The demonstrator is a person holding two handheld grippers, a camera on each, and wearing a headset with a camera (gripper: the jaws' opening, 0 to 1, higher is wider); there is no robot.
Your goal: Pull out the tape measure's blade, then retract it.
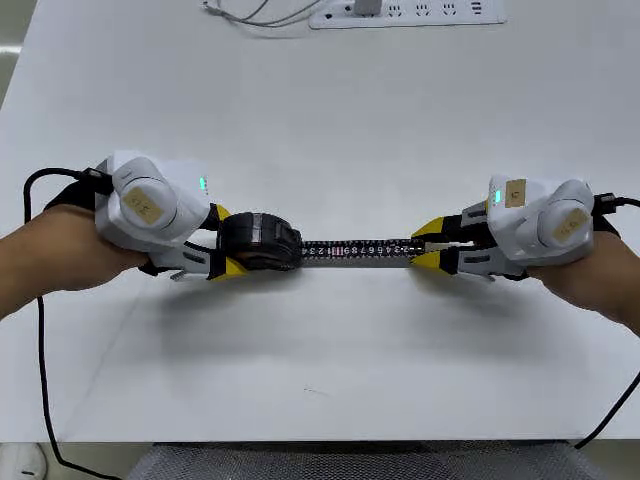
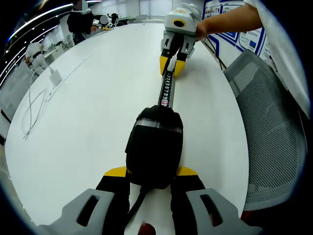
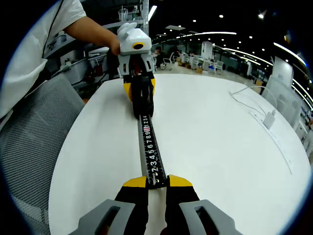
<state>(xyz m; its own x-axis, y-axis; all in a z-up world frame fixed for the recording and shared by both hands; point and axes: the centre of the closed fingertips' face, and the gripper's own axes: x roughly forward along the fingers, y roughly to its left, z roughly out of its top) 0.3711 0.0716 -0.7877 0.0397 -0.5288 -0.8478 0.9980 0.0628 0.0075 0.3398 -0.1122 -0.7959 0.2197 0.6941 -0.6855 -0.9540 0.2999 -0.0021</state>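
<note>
In the head view, the left gripper [image 1: 230, 240] lies on its side on the white table [image 1: 330, 120]. Its yellow-tipped jaws are closed around the black, rounded tape measure case [image 1: 260, 242]. The case sits between the jaw tips and rests on the tabletop. From the case the blade [image 1: 355, 249] runs straight to the right, a narrow dark strip with pale numerals and one red mark. The right gripper [image 1: 428, 244] has its jaws nearly together, pinching the blade's far end. A bare hand holds each glossy white gripper body. A white power strip [image 1: 400, 12] lies at the table's far edge, and a black cable [image 1: 40, 340] trails off to the left.

The left gripper view looks along the top of the tape measure case [image 2: 154, 147]. Here it appears as a blocky black housing with a smooth panel, wedged between the two yellow jaw tips. The blade [image 2: 166, 90] leaves the front of the case and reaches the right gripper [image 2: 172, 66] across the table. A grey mesh chair [image 2: 269, 127] stands at the right, and a white cable [image 2: 54, 78] lies on the left.

In the right gripper view, that gripper's own jaws stand narrow, clamping the tip of the blade [image 3: 149, 149] where the numbering starts. The white numerals are readable here, running away towards the left gripper [image 3: 139, 90]. The blade lies flat along the table.
</note>
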